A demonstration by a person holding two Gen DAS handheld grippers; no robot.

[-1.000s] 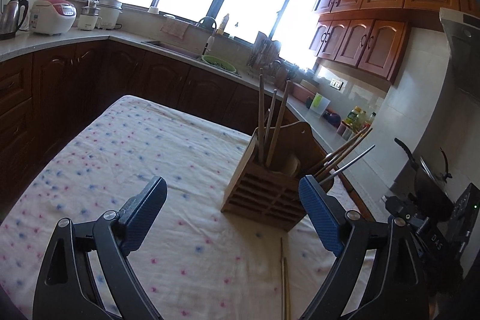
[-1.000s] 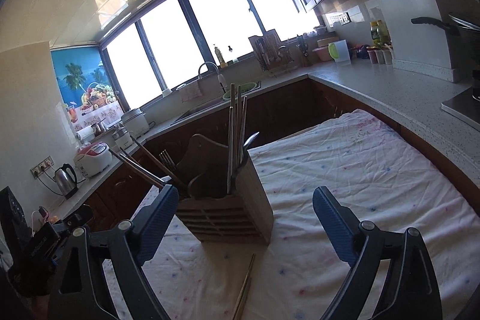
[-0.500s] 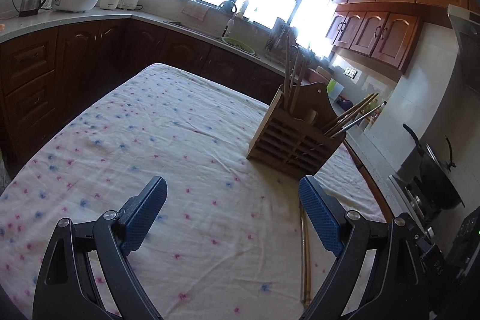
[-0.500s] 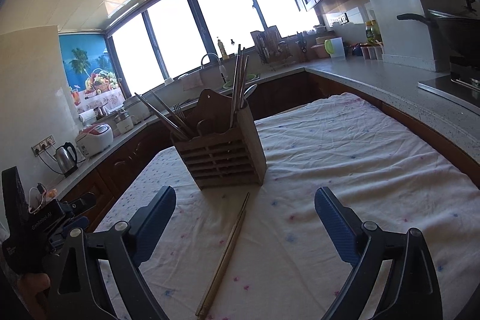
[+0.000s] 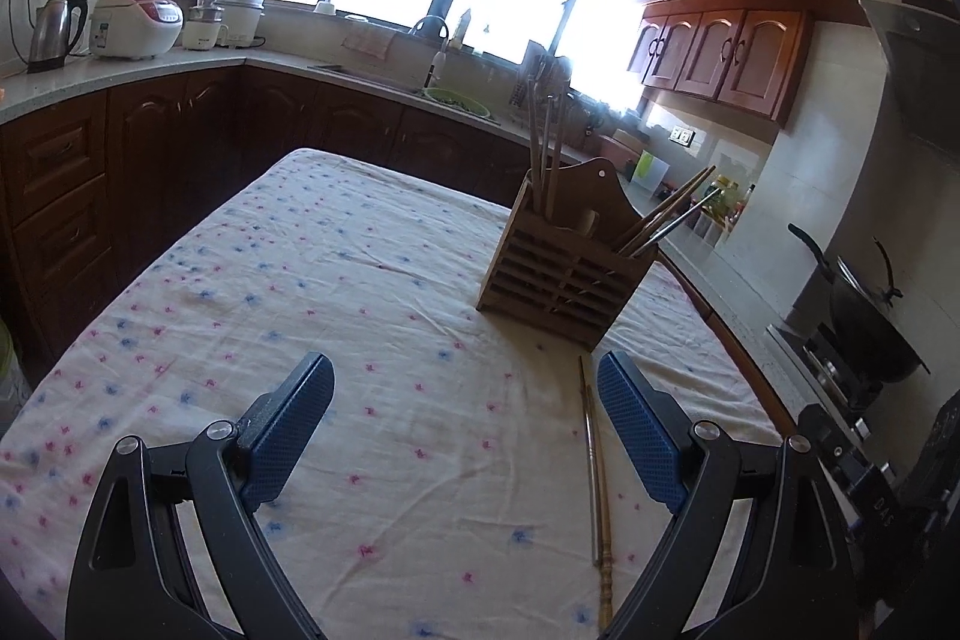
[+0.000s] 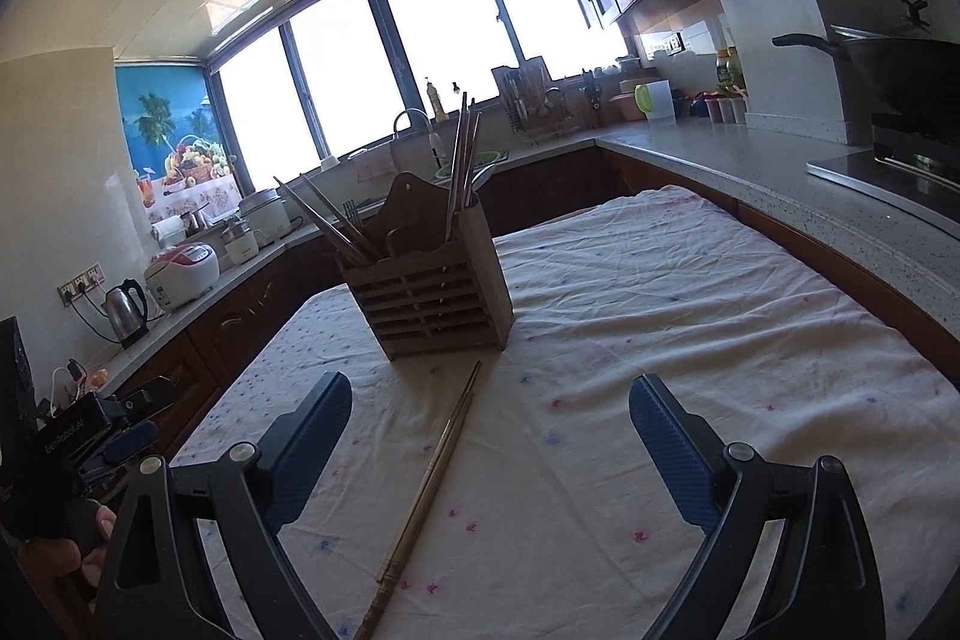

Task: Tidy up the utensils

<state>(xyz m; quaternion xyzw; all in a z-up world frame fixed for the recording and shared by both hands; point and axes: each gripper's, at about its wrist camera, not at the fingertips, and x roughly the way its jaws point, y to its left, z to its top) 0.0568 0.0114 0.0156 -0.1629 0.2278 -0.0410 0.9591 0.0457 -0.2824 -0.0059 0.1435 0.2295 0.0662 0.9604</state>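
Chopsticks (image 6: pixel 429 484), a slim loose wooden-and-metal pair, lie mid-tabletop before the slatted wooden holder (image 6: pixel 432 289); both claws, right (image 6: pixel 489 445) and left (image 5: pixel 465 427), gape empty, so pickup seems next.

Brown slatted holder (image 5: pixel 561 274); white tablecloth (image 5: pixel 336 316), pink-blue flecks; blue gripper pads (image 5: pixel 639 427).

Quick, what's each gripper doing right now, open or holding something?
Left gripper: open, holding nothing.
Right gripper: open, holding nothing; the chopsticks lie on the cloth.
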